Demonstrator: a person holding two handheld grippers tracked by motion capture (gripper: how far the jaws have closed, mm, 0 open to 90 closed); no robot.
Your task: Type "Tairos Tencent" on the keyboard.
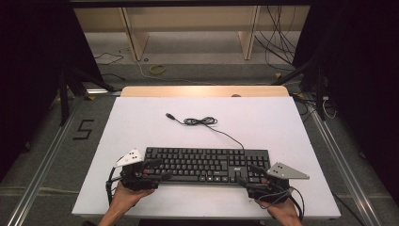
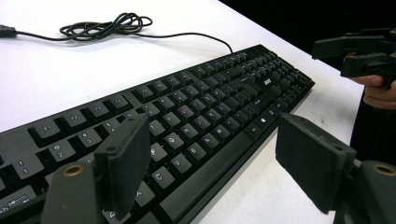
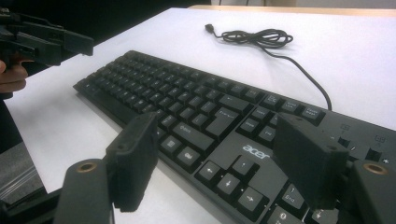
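A black plastic keyboard (image 1: 207,165), long and rectangular with rows of low, matte, square keycaps, lies flat on the white table (image 1: 141,122), near the edge closest to the person and parallel to it. A pale maker's mark sits on the bare panel between the main key block and the arrow keys. From the keyboard's far edge a thin, round black cable (image 1: 221,131) runs out across the table, gathers into a loose coil (image 1: 200,121) and ends in a small rectangular plug (image 1: 169,115), well apart from the keys.

The left gripper (image 1: 157,169) is level at the keyboard's left end, and the right gripper (image 1: 249,175) at its right end; each is held in a hand entering from the bottom of the high view and carries a flat grey three-cornered plate. In the left gripper view, the two blocky, dull-black pads (image 2: 126,163) stand wide apart, one over the left-hand keys and the other over the bare table in front of the keyboard, with nothing clamped between them. In the right gripper view, the pads (image 3: 308,158) are equally far apart above the arrow keys and front edge; they appear to hover rather than press, though contact with the keycaps cannot be judged for certain.
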